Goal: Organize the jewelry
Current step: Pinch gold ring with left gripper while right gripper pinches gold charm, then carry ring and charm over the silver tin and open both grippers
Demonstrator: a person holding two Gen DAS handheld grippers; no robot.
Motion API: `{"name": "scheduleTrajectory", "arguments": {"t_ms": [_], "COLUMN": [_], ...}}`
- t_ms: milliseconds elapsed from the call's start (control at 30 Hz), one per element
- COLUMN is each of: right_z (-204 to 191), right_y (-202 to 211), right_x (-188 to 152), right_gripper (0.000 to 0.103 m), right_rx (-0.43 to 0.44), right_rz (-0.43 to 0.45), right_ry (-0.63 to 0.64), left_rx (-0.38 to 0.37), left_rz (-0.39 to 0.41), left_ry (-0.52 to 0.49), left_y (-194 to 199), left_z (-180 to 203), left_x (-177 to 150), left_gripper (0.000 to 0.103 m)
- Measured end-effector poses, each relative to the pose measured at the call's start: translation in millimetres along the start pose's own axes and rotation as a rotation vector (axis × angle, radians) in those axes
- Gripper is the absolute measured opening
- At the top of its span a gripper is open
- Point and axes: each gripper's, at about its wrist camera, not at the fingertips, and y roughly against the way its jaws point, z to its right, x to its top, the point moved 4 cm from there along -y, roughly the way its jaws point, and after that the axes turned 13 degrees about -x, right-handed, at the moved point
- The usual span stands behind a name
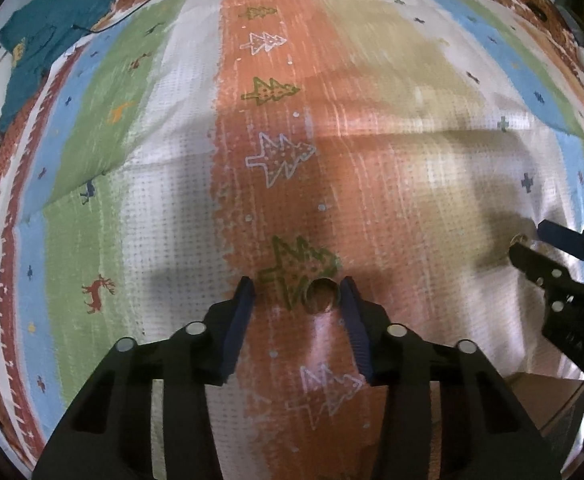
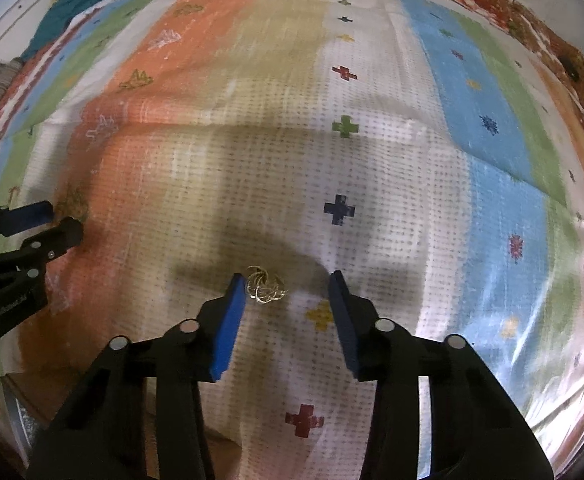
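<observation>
Jewelry between parted claws, off-centre each side.
Ring (image 1: 323, 295) lies by the left claw's (image 1: 298, 294) right finger; tangled chain (image 2: 265, 286) by the right claw's (image 2: 287, 290) left finger; neither gripped, both on the cloth (image 2: 372, 160).

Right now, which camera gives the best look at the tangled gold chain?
The right wrist view: the gold chain lies centred, by the right gripper's left pad. The left wrist view shows only a glint at its edge.
</observation>
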Motion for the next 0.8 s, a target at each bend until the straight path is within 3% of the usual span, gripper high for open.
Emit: {"name": "scheduleTrajectory", "arguments": {"t_ms": [167,500,800], "right_z": [4,12,21], "right_y": [-2,-3,15], "right_x": [1,1,-6], "right_gripper": [0.019,0.004,0.004], "right_rx": [0.003,0.052,0.076], "right_rz": [-0.002,0.005,0.031], "right_ry": [-0.011,-0.028,-0.037], "left_rx": [0.004,-0.008,-0.025], "left_rz": [0.005,0.034,0.055], "left_ry": [0.001,0.004,0.005], "left_y": [2,11,25], "left_z": [-2,-3,4], "left_x": [0,3,-2], "left_gripper": [0.019,0.019,0.019]}}
